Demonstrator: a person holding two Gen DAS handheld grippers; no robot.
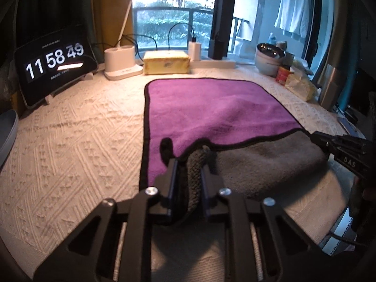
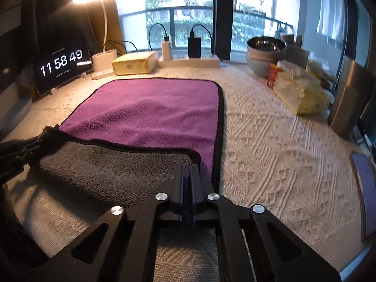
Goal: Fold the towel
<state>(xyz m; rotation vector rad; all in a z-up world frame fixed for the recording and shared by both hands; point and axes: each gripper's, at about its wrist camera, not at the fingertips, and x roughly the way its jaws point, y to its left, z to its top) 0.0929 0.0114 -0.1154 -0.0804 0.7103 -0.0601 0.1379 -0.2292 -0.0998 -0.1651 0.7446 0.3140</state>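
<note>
On the tablecloth, both tools pinch the towel's near corners.

towel: plush purple cloth, grey underside, black bound edge | table cover: cream cloth, raised woven pattern | left gripper: matt black plastic, shiny metal screws | bowl: glossy metal | tissue pack: crinkled plastic film

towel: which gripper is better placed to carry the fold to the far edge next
Neither alone. Left gripper and right gripper each pinch a near corner of the towel, grey underside up, so both should move together.
</note>
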